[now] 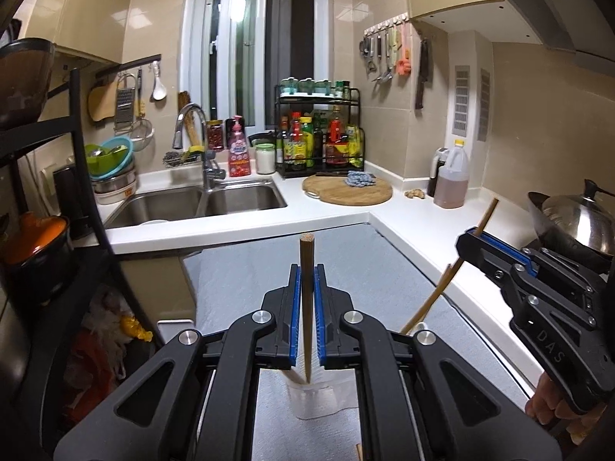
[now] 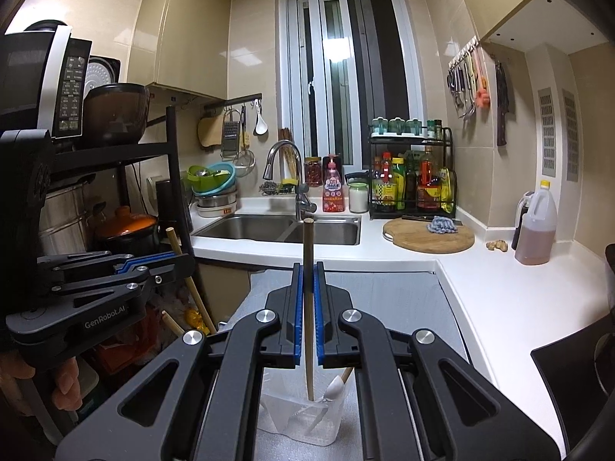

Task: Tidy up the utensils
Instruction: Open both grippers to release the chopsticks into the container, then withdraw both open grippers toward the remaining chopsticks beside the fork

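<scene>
My left gripper (image 1: 306,280) is shut on a brown wooden chopstick (image 1: 306,307) held upright, its lower tip over a clear plastic container (image 1: 315,399) on the grey mat. My right gripper (image 2: 307,280) is shut on a second wooden chopstick (image 2: 307,307), its lower end inside the clear container (image 2: 300,418), which holds a white spoon (image 2: 335,386). In the left wrist view the right gripper (image 1: 471,236) shows at the right, gripping its chopstick (image 1: 442,292). In the right wrist view the left gripper (image 2: 169,259) shows at the left with its chopstick (image 2: 192,288).
A grey mat (image 1: 365,269) covers the surface beside the white counter (image 1: 423,223). A double sink (image 1: 200,201), round cutting board (image 1: 348,190), spice rack (image 1: 319,134), oil jug (image 1: 451,176) and wok with lid (image 1: 576,223) stand around. A black shelf (image 1: 77,192) stands left.
</scene>
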